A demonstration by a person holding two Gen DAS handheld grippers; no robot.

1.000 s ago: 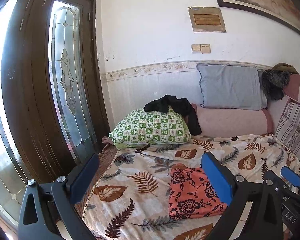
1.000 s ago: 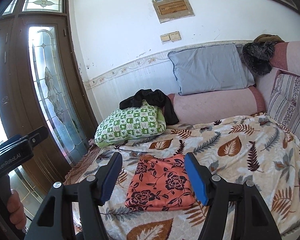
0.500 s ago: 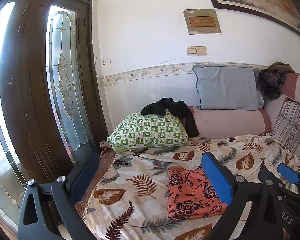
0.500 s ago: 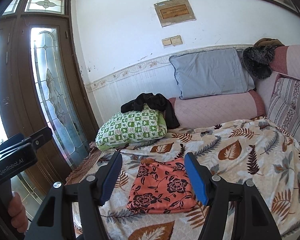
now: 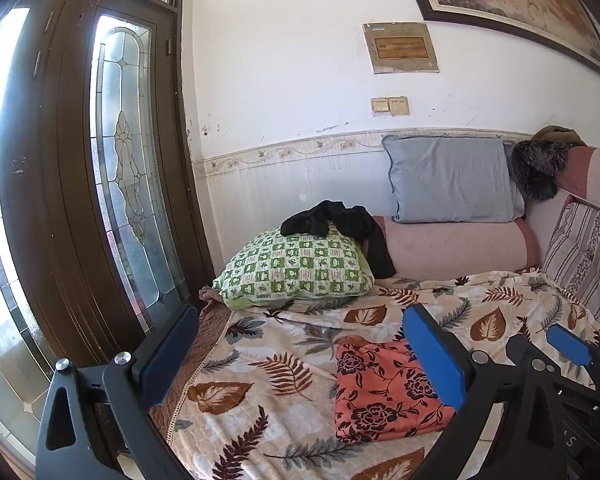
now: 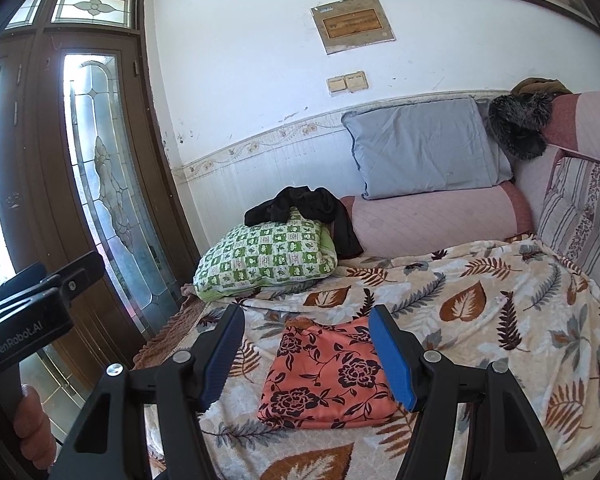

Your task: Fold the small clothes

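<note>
- Now your leaf-print blanket [image 6: 480,320] covers the couch across the lower frame; white wall above, glazed wooden door [image 5: 112,184] at left.
- Since a second ago the left view has drifted slightly; the right view is unchanged.
- Folded floral cloth [image 6: 324,376] lies flat at lower centre.
- Green checked pillow [image 6: 266,258] with a black garment [image 6: 300,206] on top sits behind it.
- Both your left gripper [image 5: 300,360] and right gripper [image 6: 308,360] hover spread, nothing between the pads.
</note>
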